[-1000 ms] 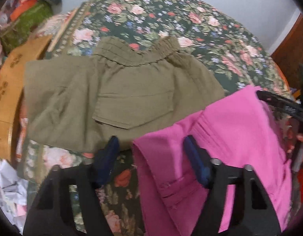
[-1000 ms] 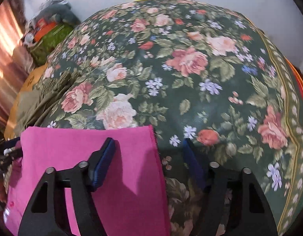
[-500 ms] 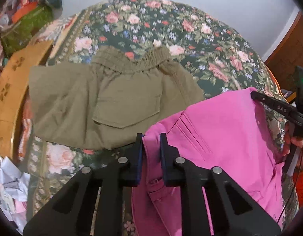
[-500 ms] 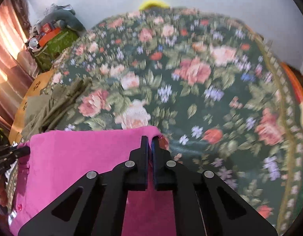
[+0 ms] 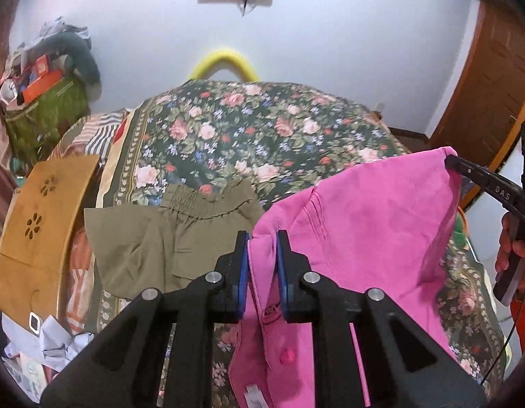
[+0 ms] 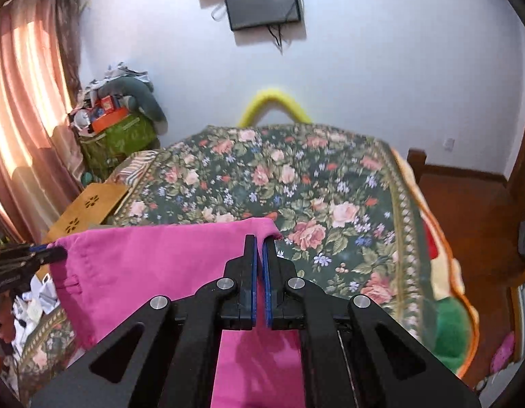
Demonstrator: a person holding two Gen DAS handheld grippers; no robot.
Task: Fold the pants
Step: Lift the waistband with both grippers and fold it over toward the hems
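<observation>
The pink pants (image 5: 364,224) hang lifted above the bed, stretched between my two grippers. My left gripper (image 5: 261,238) is shut on one top corner of the pants. My right gripper (image 6: 260,241) is shut on the other top corner of the pink pants (image 6: 153,265). The right gripper also shows at the right in the left wrist view (image 5: 447,161), and the left gripper at the far left in the right wrist view (image 6: 60,254). The lower part of the pants hangs behind my fingers.
Folded olive-green pants (image 5: 180,241) lie on the floral bedspread (image 5: 262,136) at the left. A wooden stool (image 5: 41,224) stands left of the bed. A cluttered green bag (image 6: 119,136), curtains and a wall screen (image 6: 262,0) are behind. Crumpled paper (image 5: 51,343) lies on the floor.
Both grippers went from open to shut on the pink pants' top corners, then lifted them up off the bed; the views now tilt up to the wall.
</observation>
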